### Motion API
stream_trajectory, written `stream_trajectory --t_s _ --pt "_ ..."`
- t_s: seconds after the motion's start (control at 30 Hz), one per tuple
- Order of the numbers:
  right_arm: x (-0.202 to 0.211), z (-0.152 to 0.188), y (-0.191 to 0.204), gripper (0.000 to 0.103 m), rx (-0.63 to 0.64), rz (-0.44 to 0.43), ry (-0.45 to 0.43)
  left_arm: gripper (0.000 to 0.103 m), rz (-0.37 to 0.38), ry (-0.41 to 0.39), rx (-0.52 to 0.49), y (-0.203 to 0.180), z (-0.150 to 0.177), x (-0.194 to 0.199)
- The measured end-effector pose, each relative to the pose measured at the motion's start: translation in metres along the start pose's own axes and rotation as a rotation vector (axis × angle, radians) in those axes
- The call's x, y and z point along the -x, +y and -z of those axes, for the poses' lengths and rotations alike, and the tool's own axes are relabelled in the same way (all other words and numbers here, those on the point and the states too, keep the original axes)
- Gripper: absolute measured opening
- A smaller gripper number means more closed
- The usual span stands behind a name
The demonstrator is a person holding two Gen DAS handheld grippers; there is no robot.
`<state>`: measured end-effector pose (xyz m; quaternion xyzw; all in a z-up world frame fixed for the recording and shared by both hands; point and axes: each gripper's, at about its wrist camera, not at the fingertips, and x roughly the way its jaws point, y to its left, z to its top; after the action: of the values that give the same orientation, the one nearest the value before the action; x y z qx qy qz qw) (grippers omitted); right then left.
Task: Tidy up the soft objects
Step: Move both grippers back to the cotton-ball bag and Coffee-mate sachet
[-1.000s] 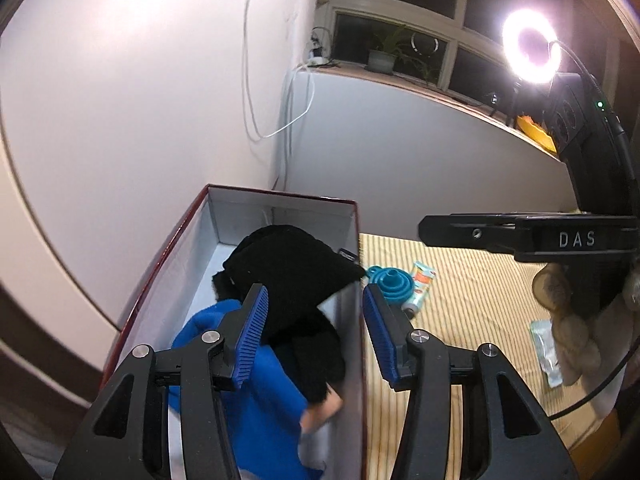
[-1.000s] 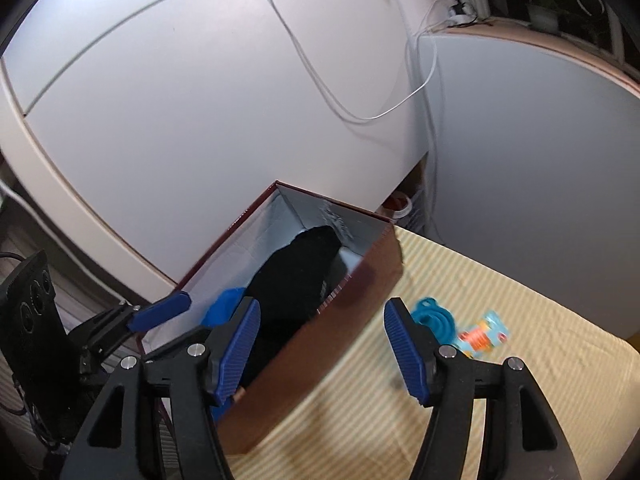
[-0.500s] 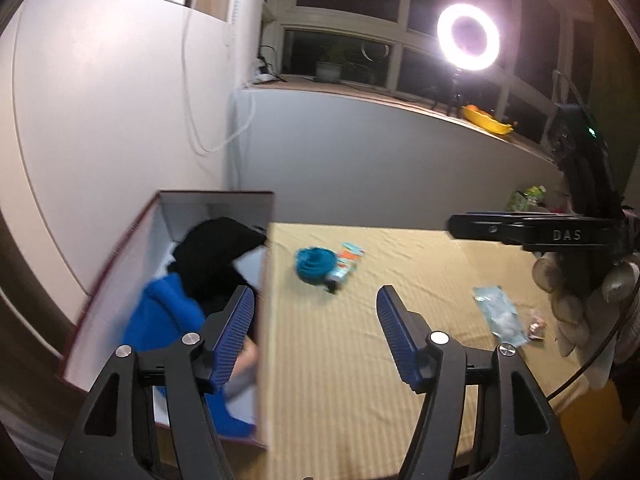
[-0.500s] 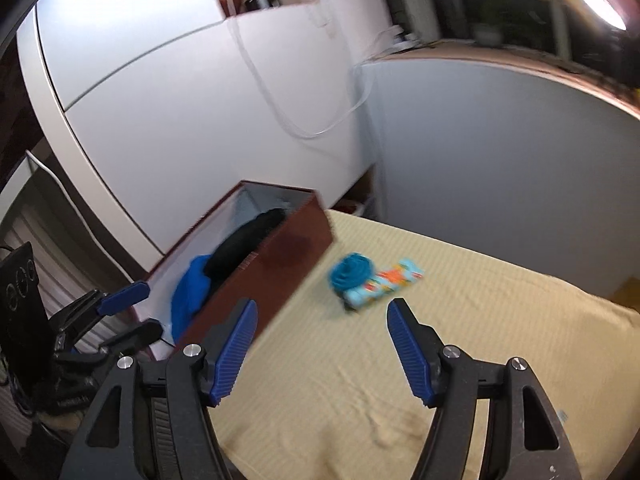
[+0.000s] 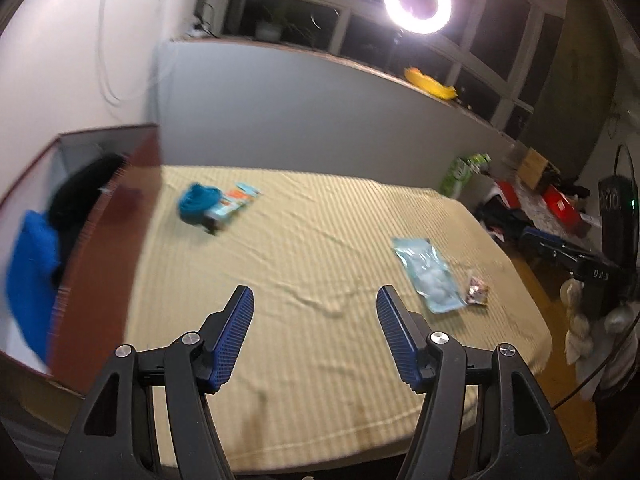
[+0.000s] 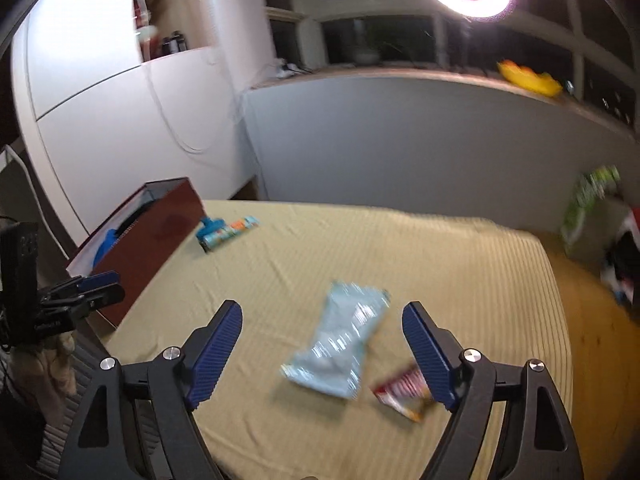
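A brown box point(image 5: 108, 240) with a white inside stands at the left edge of the yellow striped cloth point(image 5: 320, 220). A blue cloth point(image 5: 32, 264) and a black cloth point(image 5: 80, 196) lie inside it. My left gripper point(image 5: 314, 292) is open over bare cloth with nothing between its fingers. My right gripper point(image 6: 320, 308) hovers above a light-blue soft packet point(image 6: 344, 340), which shows between its opening jaws without touching them. A small red snack wrapper point(image 6: 400, 396) lies by the right finger.
A teal item point(image 5: 198, 204) and a colourful tube point(image 5: 232, 204) lie near the box. Grey wall panels close off the far side. A ring light point(image 5: 418, 0) shines above the sill. Clutter sits on the floor at right point(image 5: 532, 200).
Both grippers have swung right, away from the box and out over the yellow cloth. Their jaws stand wider. The light-blue packet now lies under the right gripper.
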<state>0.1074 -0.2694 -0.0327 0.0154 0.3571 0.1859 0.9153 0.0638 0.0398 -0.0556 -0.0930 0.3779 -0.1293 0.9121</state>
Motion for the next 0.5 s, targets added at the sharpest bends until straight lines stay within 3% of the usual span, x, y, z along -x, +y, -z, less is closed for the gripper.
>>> stream_trajectory --t_s 0.2,0.33,0.5 --pt "0.000 0.039 -0.055 0.079 -0.157 0.073 0.051 0.064 0.043 0.065 -0.061 -0.045 0.003 -0.038" --pt "-0.007 0.056 -0.070 0.079 -0.156 0.158 0.077 0.071 0.073 0.110 -0.104 -0.077 -0.003 -0.065" --pt "-0.007 0.073 -0.087 0.079 -0.198 0.139 0.092 0.071 0.098 0.188 -0.140 -0.110 -0.014 -0.104"
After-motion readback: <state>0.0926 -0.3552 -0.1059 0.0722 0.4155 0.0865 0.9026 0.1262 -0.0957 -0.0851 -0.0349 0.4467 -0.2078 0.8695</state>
